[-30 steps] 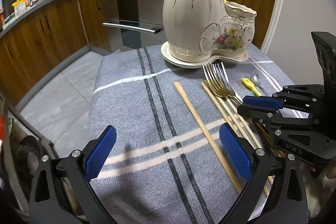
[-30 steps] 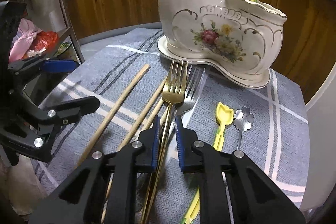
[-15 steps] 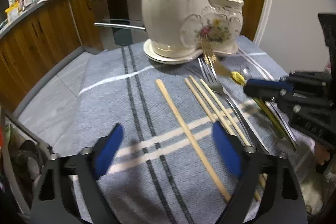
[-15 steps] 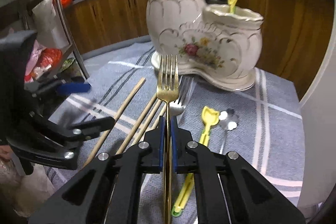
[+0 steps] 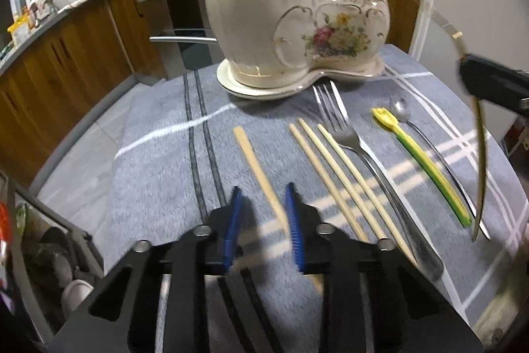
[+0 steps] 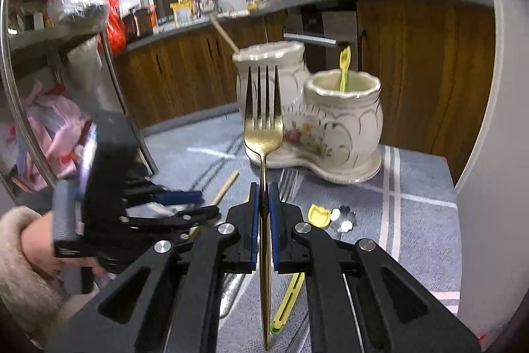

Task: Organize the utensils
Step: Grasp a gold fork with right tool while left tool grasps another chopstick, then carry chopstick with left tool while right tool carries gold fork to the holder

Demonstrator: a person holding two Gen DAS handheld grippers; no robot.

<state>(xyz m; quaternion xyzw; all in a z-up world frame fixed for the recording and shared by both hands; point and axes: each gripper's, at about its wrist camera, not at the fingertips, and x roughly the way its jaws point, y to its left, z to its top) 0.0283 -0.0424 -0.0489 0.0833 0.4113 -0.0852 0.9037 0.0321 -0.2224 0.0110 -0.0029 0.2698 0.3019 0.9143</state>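
Note:
My right gripper [image 6: 263, 204] is shut on a gold fork [image 6: 263, 118], held upright above the table, tines up, in front of the cream floral utensil holder [image 6: 330, 124]. The fork's handle also shows in the left wrist view [image 5: 481, 154]. My left gripper [image 5: 263, 220] is low over the cloth, its jaws narrowed around a single flat chopstick [image 5: 254, 164] without clearly touching it. Three chopsticks [image 5: 334, 164], a silver fork [image 5: 350, 138], a yellow spoon [image 5: 416, 151] and a silver spoon [image 5: 426, 141] lie on the cloth. The holder [image 5: 291, 15] holds a yellow spoon and a chopstick.
A grey striped cloth [image 5: 158, 167] covers the table. Wooden kitchen cabinets [image 5: 82, 55] and an oven stand behind. A metal rack [image 6: 66, 71] with bags stands at the left. A white wall edge [image 6: 479, 121] is at the right.
My right gripper closed on the gold fork and lifted it off the cloth to upright. My left gripper moved in over the single chopstick and its jaws narrowed from wide open.

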